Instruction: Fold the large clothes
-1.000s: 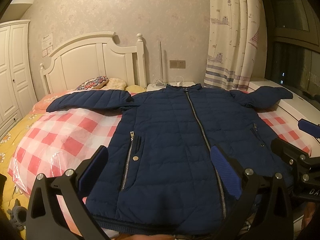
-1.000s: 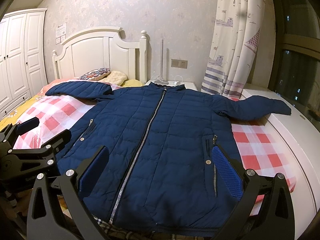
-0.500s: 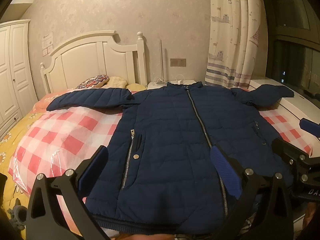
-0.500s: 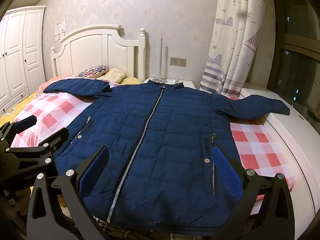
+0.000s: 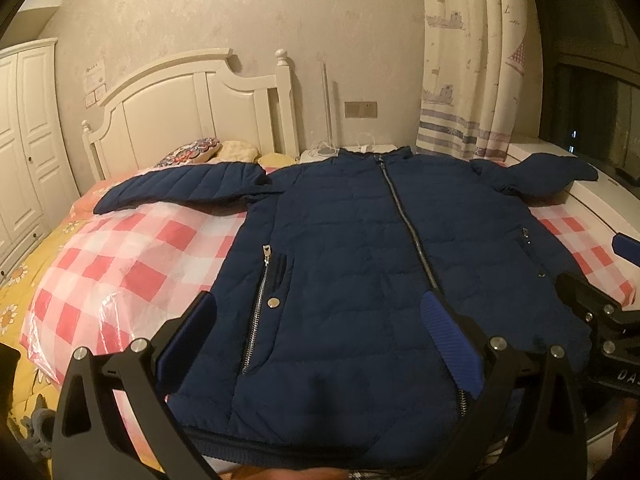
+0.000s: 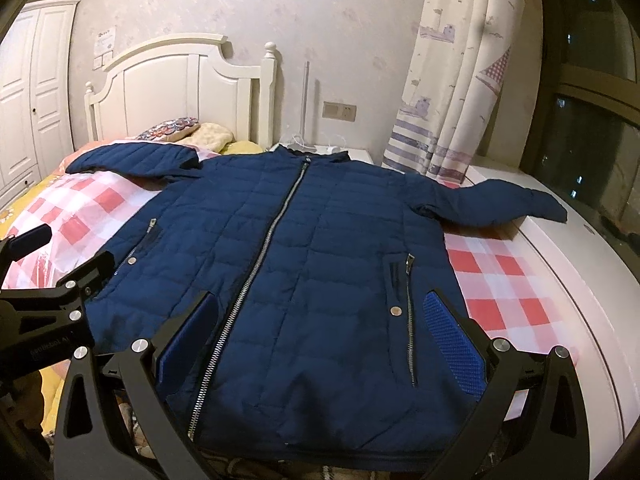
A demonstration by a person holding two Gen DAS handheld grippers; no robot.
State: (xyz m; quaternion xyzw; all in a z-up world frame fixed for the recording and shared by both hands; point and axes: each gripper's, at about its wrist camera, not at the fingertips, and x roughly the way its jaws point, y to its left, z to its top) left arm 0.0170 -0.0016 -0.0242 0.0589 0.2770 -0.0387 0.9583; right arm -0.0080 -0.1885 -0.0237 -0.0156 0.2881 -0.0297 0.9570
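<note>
1. A navy quilted jacket [image 5: 360,264] lies flat and zipped on a bed, over a pink-and-white checked cover [image 5: 120,256], with both sleeves spread out.
2. A white headboard [image 5: 192,112], wardrobe [image 5: 24,140] and patterned curtain [image 5: 472,60] stand behind.
3. The left tool [image 5: 320,344] and right tool [image 6: 320,340] hover above the hem, both wide apart and empty.
</note>
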